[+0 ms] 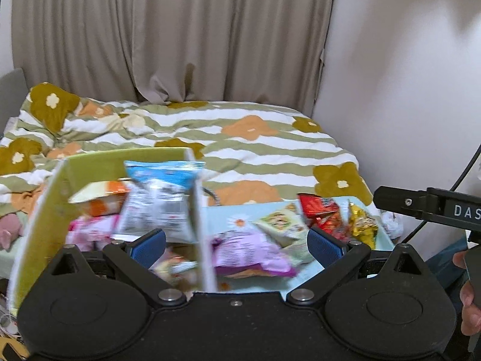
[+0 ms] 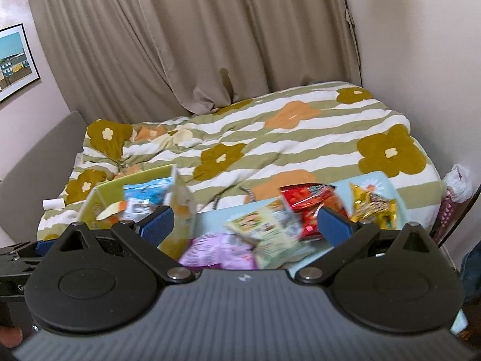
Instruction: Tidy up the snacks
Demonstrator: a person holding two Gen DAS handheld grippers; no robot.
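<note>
A green box (image 1: 90,165) stands at the left and holds a blue-and-white snack bag (image 1: 156,198), an orange bag (image 1: 102,201) and a pink bag (image 1: 87,228). On the light blue tabletop (image 1: 222,213) lie a purple bag (image 1: 249,252), a pale green packet (image 1: 282,222), a red bag (image 1: 321,210) and a gold bag (image 1: 360,225). My left gripper (image 1: 237,242) is open and empty, straddling the box's right wall. My right gripper (image 2: 246,222) is open and empty above the purple bag (image 2: 216,252) and green packet (image 2: 270,228); the box (image 2: 120,192) is to its left.
A bed with a green-striped flowered duvet (image 1: 240,138) lies behind the table. Beige curtains (image 1: 180,30) hang behind it. A white wall (image 1: 405,60) is on the right. The right gripper's black body (image 1: 421,207) shows at the right edge of the left wrist view.
</note>
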